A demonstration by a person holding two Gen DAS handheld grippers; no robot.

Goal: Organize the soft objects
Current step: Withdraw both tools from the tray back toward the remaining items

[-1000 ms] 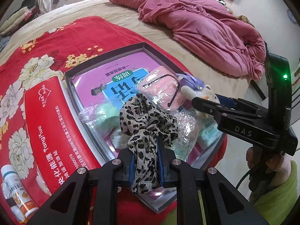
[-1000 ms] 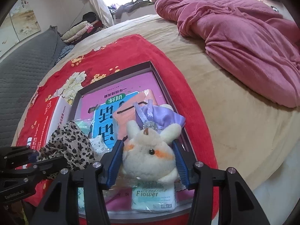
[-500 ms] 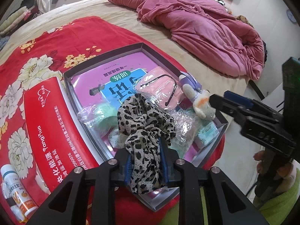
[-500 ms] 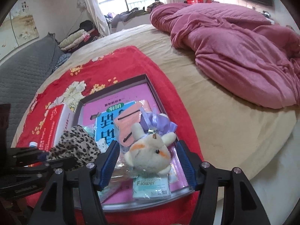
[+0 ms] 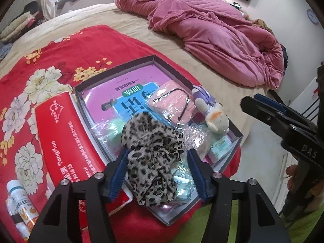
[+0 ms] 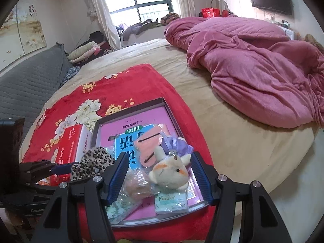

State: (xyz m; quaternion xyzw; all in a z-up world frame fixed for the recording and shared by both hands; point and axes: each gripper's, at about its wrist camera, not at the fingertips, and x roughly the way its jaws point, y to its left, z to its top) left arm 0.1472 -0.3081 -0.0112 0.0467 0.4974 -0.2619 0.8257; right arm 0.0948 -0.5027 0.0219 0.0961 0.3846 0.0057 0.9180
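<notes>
A grey tray (image 5: pixel 236 135) lies on a red flowered blanket and holds a pink book, plastic packets, a leopard-print cloth (image 5: pixel 151 154) and a white plush bunny (image 5: pixel 216 118). My left gripper (image 5: pixel 159 174) is open, its blue pads either side of the leopard cloth, which rests on the tray's near edge. My right gripper (image 6: pixel 160 179) is open, pulled back from the bunny (image 6: pixel 172 172), which lies in the tray (image 6: pixel 168 109). The leopard cloth (image 6: pixel 91 162) shows at the left of the right wrist view.
A red tissue box (image 5: pixel 60 133) lies left of the tray, with a small bottle (image 5: pixel 19 204) near it. A crumpled pink quilt (image 5: pixel 212 36) covers the far right of the bed. The bed edge and floor (image 5: pixel 263 137) are to the right.
My left gripper opened and let go of the leopard cloth. My right gripper opened, released the bunny into the tray and drew back.
</notes>
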